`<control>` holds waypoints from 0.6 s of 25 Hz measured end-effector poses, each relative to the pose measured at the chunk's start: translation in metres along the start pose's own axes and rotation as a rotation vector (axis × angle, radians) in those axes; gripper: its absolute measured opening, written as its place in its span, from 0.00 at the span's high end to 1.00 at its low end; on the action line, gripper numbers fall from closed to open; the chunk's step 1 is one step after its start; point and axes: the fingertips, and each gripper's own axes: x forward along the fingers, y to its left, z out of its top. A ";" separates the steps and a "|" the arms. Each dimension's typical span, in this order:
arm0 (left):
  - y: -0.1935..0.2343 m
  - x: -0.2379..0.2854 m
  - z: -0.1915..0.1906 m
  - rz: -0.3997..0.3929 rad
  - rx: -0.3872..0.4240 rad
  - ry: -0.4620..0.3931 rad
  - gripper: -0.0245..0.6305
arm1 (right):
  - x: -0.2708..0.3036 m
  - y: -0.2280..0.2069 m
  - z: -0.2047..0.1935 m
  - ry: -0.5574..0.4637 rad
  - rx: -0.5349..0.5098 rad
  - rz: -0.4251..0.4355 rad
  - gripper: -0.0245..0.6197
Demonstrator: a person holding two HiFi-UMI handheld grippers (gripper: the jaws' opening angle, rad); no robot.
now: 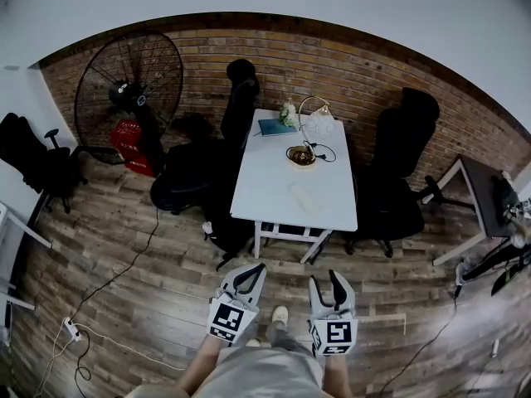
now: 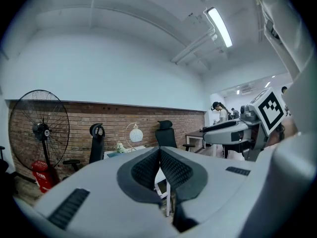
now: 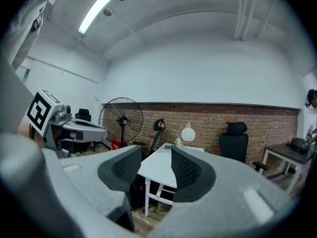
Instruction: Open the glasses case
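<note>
**Fingers far from the case: left pair together, right pair apart**

The fingers of the left gripper [image 2: 159,150] meet at their tips, the dark ribbed pads touching with nothing between them. The fingers of the right gripper [image 3: 156,150] stand apart with a clear gap, and only the distant room shows through it.

In the head view both grey grippers sit at the bottom centre of the frame. They are side by side over the wood-plank floor [image 1: 124,247], each with its black-and-white marker cube nearest the person.

The white rectangular surface [image 1: 257,189] stands in the middle of that frame, well apart from both grippers. Its far end is against the red-brown brick wall [image 1: 357,73].

The pale oblong glasses case [image 1: 303,197] lies on the lower half of the surface, toward its right edge, faint against the white top. It is too small to tell whether its lid is up or down.

Higher on the surface are:
- a round brown bowl [image 1: 300,156] with a black cable trailing from it
- a flat teal book [image 1: 276,127]
- a small bunch of pale flowers [image 1: 288,113]
- an arched lamp with a white globe shade [image 1: 319,121]

A black office chair [image 1: 398,164] stands just right of the surface, and more dark chairs stand to its left. A large black pedestal fan [image 1: 129,85] fills the upper left, with a red crate [image 1: 129,143] at its foot.
</note>
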 end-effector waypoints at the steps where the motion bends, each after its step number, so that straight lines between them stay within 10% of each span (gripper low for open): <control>1: 0.001 0.006 0.001 0.002 0.000 0.001 0.95 | 0.005 -0.004 0.000 -0.001 0.000 0.005 0.66; 15: 0.023 0.084 0.014 0.059 0.007 0.005 0.95 | 0.070 -0.063 0.006 -0.008 0.002 0.062 0.66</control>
